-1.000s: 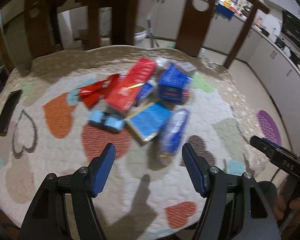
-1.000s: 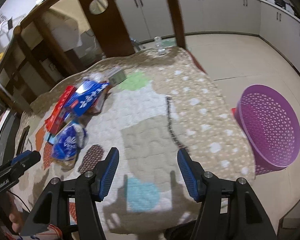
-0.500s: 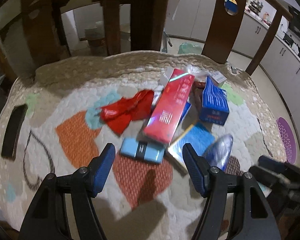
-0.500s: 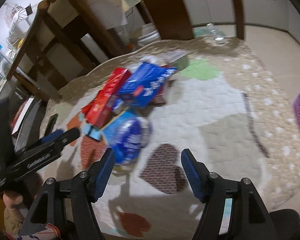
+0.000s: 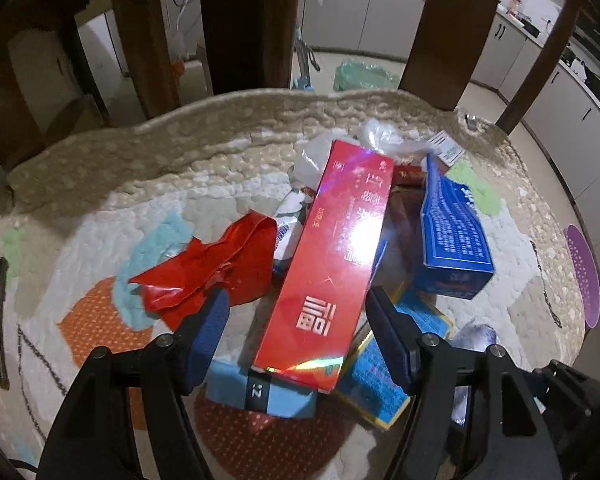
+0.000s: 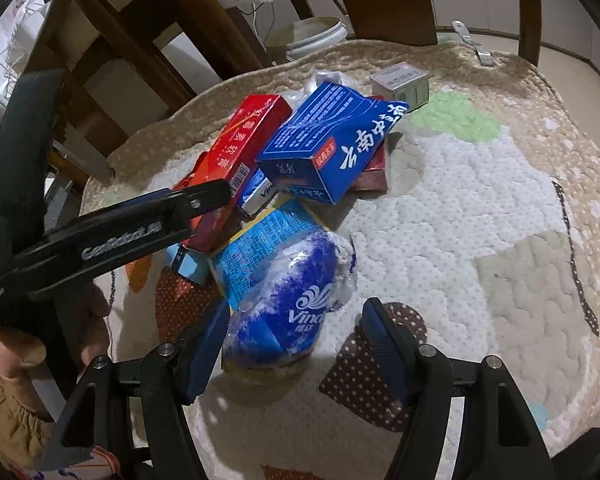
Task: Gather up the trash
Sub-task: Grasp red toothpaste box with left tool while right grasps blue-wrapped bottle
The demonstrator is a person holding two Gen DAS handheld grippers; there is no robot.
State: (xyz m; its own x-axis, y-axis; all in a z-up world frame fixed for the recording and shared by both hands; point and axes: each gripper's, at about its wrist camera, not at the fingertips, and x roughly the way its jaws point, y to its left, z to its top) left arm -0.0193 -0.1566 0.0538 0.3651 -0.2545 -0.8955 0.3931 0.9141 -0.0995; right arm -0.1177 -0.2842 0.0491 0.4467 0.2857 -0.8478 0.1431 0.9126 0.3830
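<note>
- Red carton [image 5: 336,256] lies atop the trash pile, so left gripper [image 5: 296,320] straddles it, jaws spread, not gripping.
- Right gripper [image 6: 294,332], spread, brackets blue tissue pack [image 6: 288,304] nearby.

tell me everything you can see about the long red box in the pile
The long red box is a slim glossy carton, probably foil-laminated card, with gold and white Chinese print, a barcode on one side and a bright glare spot. It lies flat but slanted on top of the pile, its near end resting over a light blue box and between the left gripper's open fingers, not yet pinched. Crumpled red wrapper lies beside it.
</note>
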